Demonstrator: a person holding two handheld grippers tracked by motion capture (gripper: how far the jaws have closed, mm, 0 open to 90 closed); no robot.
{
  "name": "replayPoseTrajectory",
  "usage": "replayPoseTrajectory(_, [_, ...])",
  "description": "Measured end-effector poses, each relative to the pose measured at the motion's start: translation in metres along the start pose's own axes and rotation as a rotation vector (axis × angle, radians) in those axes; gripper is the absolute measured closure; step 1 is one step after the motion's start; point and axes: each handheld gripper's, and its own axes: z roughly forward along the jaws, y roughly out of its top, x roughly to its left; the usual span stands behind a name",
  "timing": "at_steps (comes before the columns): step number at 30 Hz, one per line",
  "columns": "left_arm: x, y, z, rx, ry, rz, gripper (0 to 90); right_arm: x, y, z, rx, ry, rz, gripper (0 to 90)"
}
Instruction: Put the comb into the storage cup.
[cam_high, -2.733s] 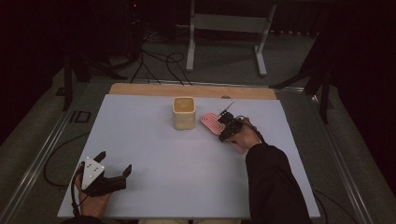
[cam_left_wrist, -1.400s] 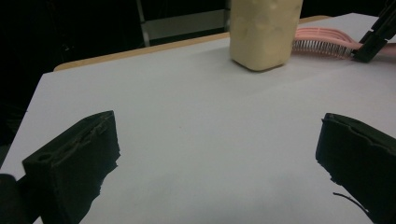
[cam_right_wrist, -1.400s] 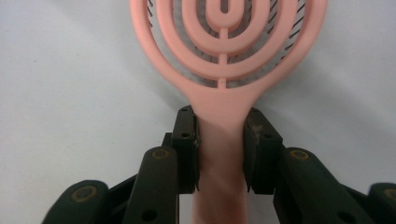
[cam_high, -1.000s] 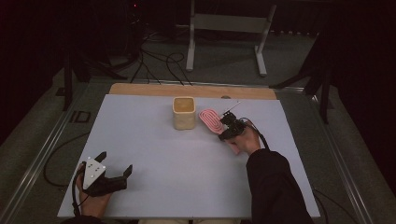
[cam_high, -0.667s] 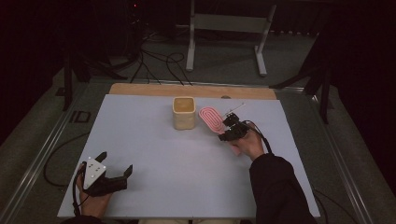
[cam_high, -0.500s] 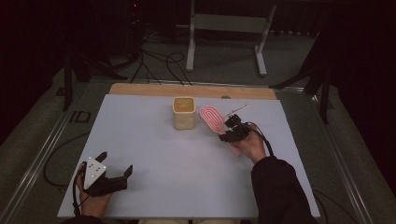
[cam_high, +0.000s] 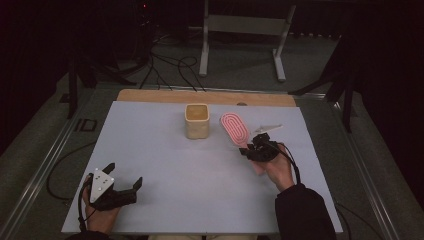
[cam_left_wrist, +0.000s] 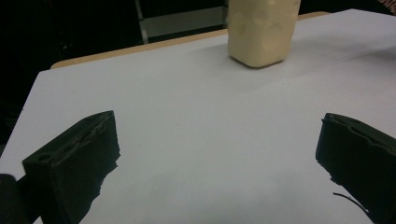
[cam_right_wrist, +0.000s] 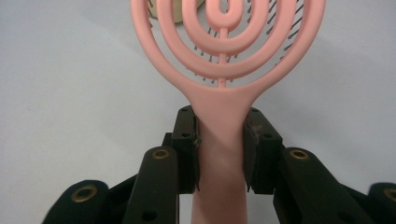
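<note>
A pink hairbrush (cam_high: 235, 128) with a looped open head is held by its handle in my right gripper (cam_high: 250, 148), right of the table's middle. In the right gripper view both pads (cam_right_wrist: 186, 140) press the pink hairbrush (cam_right_wrist: 223, 56) at the neck of its handle, and the head points away from me. A cream square cup (cam_high: 197, 120) stands upright just left of the brush head. My left gripper (cam_high: 125, 182) rests at the near left of the table, open, with bare table between its jaws. The cream cup (cam_left_wrist: 261, 30) stands far ahead of it.
The white table top (cam_high: 165, 165) has a wooden strip (cam_high: 205, 96) along its far edge. A small pale object (cam_high: 268, 128) lies just beyond the right gripper. Cables and a metal stand (cam_high: 240, 35) are on the floor behind the table.
My right gripper has drawn back toward me and slightly right, carrying the hairbrush a little off the table. The left gripper has stayed where it was.
</note>
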Motion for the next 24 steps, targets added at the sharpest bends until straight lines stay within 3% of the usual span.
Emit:
replayPoseTrajectory(4, [0.0, 0.0, 0.0, 0.001, 0.001, -0.001, 0.2, 0.008, -0.007, -0.005, -0.035, 0.003, -0.019, 69.9])
replayPoseTrajectory(10, [0.0, 0.0, 0.0, 0.002, -0.003, 0.0, 0.2, 0.019, -0.014, -0.012, -0.11, 0.03, 0.0, 69.9])
replayPoseTrajectory(21, [-0.002, 0.002, 0.001, -0.003, -0.01, 0.016, 0.2, 0.035, -0.017, -0.011, -0.138, 0.027, -0.024, 69.9])
replayPoseTrajectory(24, [-0.003, 0.003, 0.001, -0.003, -0.011, 0.02, 0.2, 0.047, -0.017, -0.004, -0.141, 0.032, -0.051, 69.9])
